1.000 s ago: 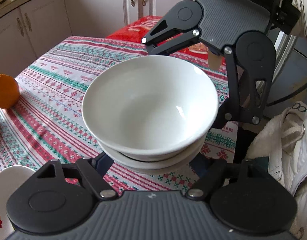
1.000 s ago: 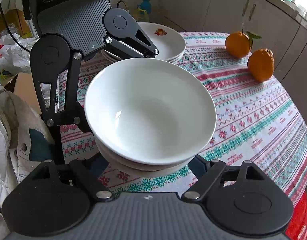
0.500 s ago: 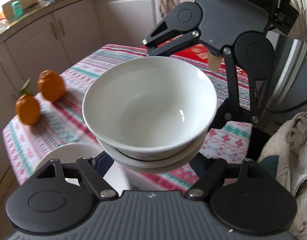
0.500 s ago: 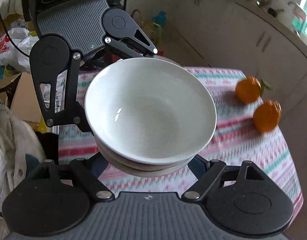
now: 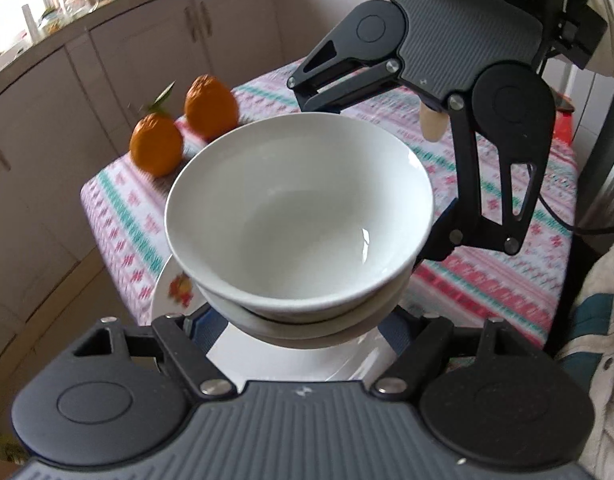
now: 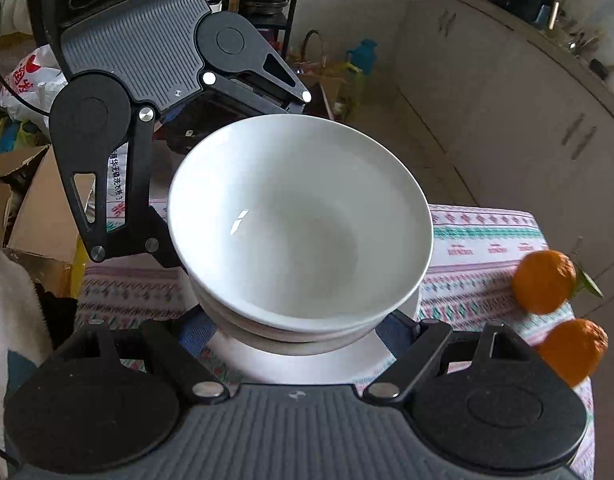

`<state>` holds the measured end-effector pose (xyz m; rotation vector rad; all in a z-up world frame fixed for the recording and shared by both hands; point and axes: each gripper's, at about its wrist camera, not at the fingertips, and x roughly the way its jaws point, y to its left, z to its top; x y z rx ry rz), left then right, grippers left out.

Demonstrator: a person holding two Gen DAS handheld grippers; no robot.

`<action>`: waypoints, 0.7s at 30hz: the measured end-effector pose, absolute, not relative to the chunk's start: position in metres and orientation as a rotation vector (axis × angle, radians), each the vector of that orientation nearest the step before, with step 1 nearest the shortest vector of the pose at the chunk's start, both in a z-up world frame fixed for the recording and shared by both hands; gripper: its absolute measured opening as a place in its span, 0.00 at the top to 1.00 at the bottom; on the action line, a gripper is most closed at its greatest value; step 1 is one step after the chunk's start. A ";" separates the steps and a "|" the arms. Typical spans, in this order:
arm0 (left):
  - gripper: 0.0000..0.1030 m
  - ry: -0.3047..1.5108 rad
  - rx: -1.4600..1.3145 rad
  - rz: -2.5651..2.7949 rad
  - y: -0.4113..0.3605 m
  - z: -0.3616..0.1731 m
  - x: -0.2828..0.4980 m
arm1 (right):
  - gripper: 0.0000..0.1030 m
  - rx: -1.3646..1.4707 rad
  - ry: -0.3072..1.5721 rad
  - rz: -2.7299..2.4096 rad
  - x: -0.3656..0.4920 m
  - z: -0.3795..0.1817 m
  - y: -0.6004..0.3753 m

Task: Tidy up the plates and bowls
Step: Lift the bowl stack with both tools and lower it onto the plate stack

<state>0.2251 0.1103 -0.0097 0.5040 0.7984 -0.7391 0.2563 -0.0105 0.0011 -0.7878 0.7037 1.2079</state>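
Stack of white bowls (image 5: 299, 220): two nested, possibly a third, held clear of the table between both tools and carried level, mouth up. The left hand-held gripper (image 5: 303, 328) has its jaws closed against the lower bowl on the near side; the right hand-held gripper (image 6: 303, 332) does the same from the opposite side, and each tool shows across the stack in the other's view. Neither is nearer; the load is shared evenly.

Governing relation: the stack hangs directly above a pile of white plates (image 5: 267, 360), whose top plate carries a small red floral motif (image 5: 179, 286). Bowl foot and plate surface are apart, with a clear gap visible in both views. In my judgement the next move is a straight descent onto the plate centre, keeping both tools level so the nested bowls do not shift.

Surface: the table (image 5: 507, 272) is covered by a striped red, green and white patterned cloth. The plates sit near its edge. Two oranges (image 6: 543, 280) lie near a corner, well apart from the plates.

Room: pale kitchen cabinets (image 5: 147, 48) run behind; cardboard boxes (image 6: 39, 208) and bags crowd the floor on the other side.
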 end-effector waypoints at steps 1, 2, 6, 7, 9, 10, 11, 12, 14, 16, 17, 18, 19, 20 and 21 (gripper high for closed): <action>0.22 0.805 0.500 -0.738 0.113 -0.012 0.228 | 0.14 -0.787 0.709 1.211 0.258 -0.002 -0.008; 0.22 0.810 0.497 -0.738 0.116 -0.015 0.230 | 0.14 -0.788 0.716 1.213 0.261 -0.005 -0.005; 0.22 0.824 0.483 -0.741 0.122 -0.023 0.238 | 0.14 -0.785 0.743 1.214 0.269 -0.012 0.001; 0.22 0.825 0.480 -0.745 0.124 -0.024 0.239 | 0.14 -0.781 0.752 1.215 0.272 -0.013 0.001; 0.22 0.824 0.474 -0.752 0.127 -0.026 0.242 | 0.14 -0.772 0.766 1.215 0.273 -0.013 0.000; 0.22 0.822 0.471 -0.757 0.128 -0.025 0.243 | 0.14 -0.762 0.772 1.215 0.275 -0.013 -0.001; 0.22 0.822 0.467 -0.761 0.128 -0.024 0.244 | 0.14 -0.751 0.779 1.217 0.277 -0.013 -0.002; 0.22 0.821 0.462 -0.766 0.130 -0.024 0.244 | 0.14 -0.742 0.785 1.218 0.277 -0.013 -0.001; 0.22 0.822 0.448 -0.776 0.131 -0.024 0.246 | 0.14 -0.720 0.801 1.223 0.283 -0.014 -0.002; 0.22 0.818 0.443 -0.780 0.131 -0.024 0.246 | 0.14 -0.695 0.821 1.222 0.286 -0.016 -0.001; 0.22 0.818 0.441 -0.781 0.132 -0.025 0.248 | 0.14 -0.682 0.827 1.224 0.287 -0.016 -0.002; 0.22 0.820 0.438 -0.780 0.132 -0.025 0.248 | 0.14 -0.675 0.825 1.225 0.287 -0.016 -0.003; 0.22 0.817 0.439 -0.780 0.132 -0.025 0.248 | 0.14 -0.674 0.821 1.225 0.287 -0.016 -0.003; 0.21 0.816 0.439 -0.778 0.131 -0.026 0.248 | 0.13 -0.673 0.818 1.223 0.286 -0.016 -0.003; 0.20 0.816 0.437 -0.773 0.131 -0.026 0.248 | 0.13 -0.668 0.819 1.223 0.289 -0.019 -0.003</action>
